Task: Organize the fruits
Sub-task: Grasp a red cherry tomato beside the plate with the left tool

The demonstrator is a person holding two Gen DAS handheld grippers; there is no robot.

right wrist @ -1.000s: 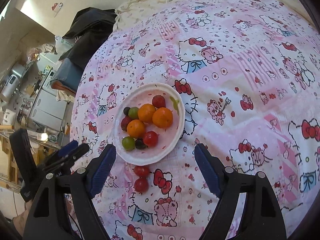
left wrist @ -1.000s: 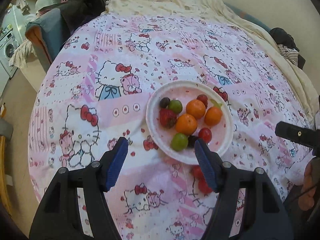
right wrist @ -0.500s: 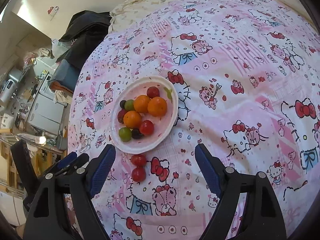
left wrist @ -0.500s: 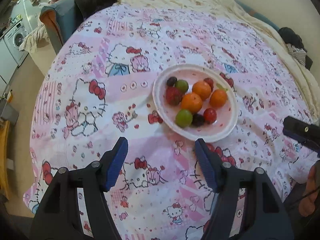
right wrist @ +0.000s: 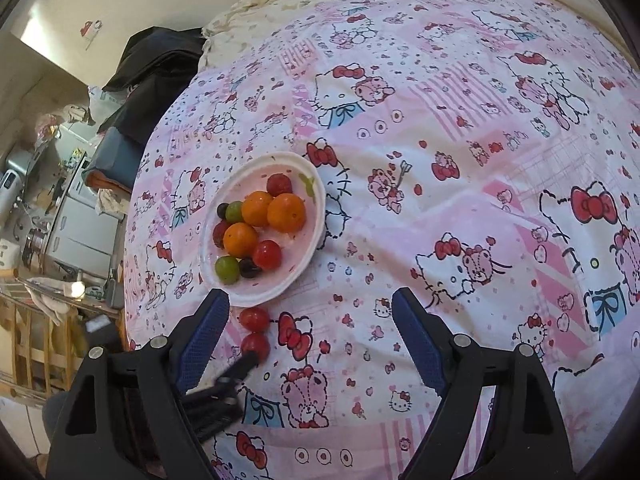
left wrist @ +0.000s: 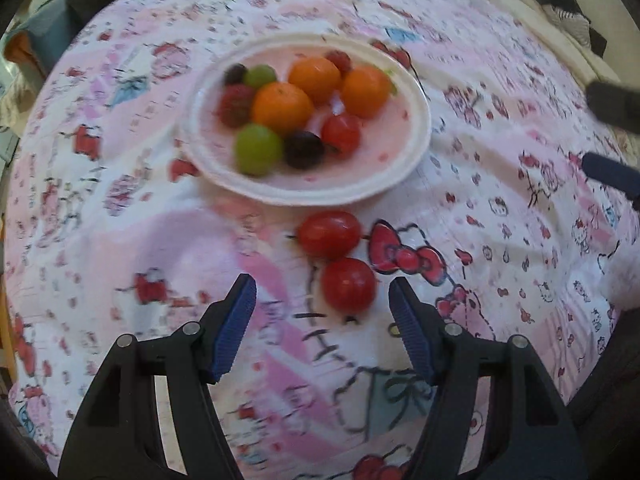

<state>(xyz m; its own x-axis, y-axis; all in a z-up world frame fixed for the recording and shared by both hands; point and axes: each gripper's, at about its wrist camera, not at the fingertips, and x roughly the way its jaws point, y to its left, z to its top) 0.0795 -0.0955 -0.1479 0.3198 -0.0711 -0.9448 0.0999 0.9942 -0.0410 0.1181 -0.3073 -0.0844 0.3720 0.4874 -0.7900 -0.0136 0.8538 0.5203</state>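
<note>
Tomato [left wrist: 348,284] nearest the left gripper [left wrist: 322,312] lies on the bedspread [left wrist: 500,240] just outside the plate [left wrist: 416,160], touching a second tomato [left wrist: 329,233]. Left jaws are closing, nothing gripped yet; centre them before pinching gently. Right gripper [right wrist: 310,334] hangs wide, empty. Bedspread beyond the plate offers open room.

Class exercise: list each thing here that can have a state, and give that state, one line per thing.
plate: on the bedspread, holding fruit
two red tomatoes: off the plate, touching
left gripper: jaws closing, nothing gripped
right gripper: open, empty
</note>
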